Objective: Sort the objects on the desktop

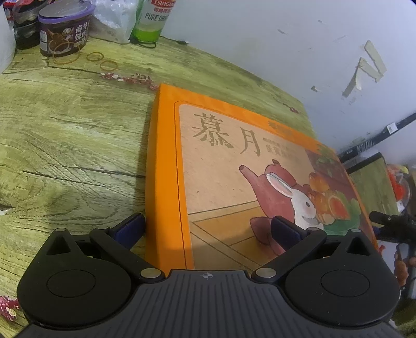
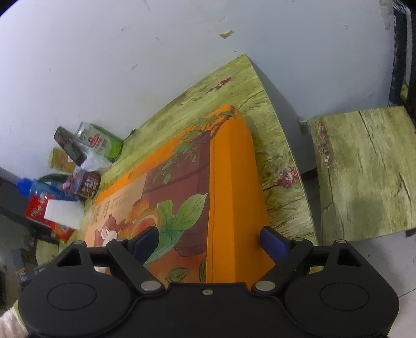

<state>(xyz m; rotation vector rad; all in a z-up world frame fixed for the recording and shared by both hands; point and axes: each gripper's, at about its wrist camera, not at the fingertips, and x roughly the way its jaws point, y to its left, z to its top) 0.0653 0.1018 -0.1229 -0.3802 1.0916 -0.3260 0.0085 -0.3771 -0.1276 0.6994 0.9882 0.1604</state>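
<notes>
A large orange gift box (image 1: pixel 234 166) with a rabbit and teapot picture on its lid lies flat on the green wood-print table (image 1: pixel 65 135). My left gripper (image 1: pixel 208 228) is open and straddles the box's near left edge: one blue pad (image 1: pixel 131 226) sits beside the left wall, the other hovers over the lid. My right gripper (image 2: pixel 209 243) is open too, astride the orange gift box (image 2: pixel 228 166) at its right edge, with one pad over the lid and one pad (image 2: pixel 273 243) against the side wall. Part of the right gripper (image 1: pixel 390 226) shows at the box's far corner.
At the table's back stand a purple-lidded jar (image 1: pixel 65 31), a green bottle (image 1: pixel 153 20), a plastic bag (image 1: pixel 114 18) and loose rubber bands (image 1: pixel 101 61). A red packet (image 2: pixel 46 215), a blue bottle (image 2: pixel 39 189) and a dark phone (image 2: pixel 69 145) sit nearby. The wall (image 2: pixel 130 52) rises behind; a lower stool (image 2: pixel 364 169) stands past the table's right edge.
</notes>
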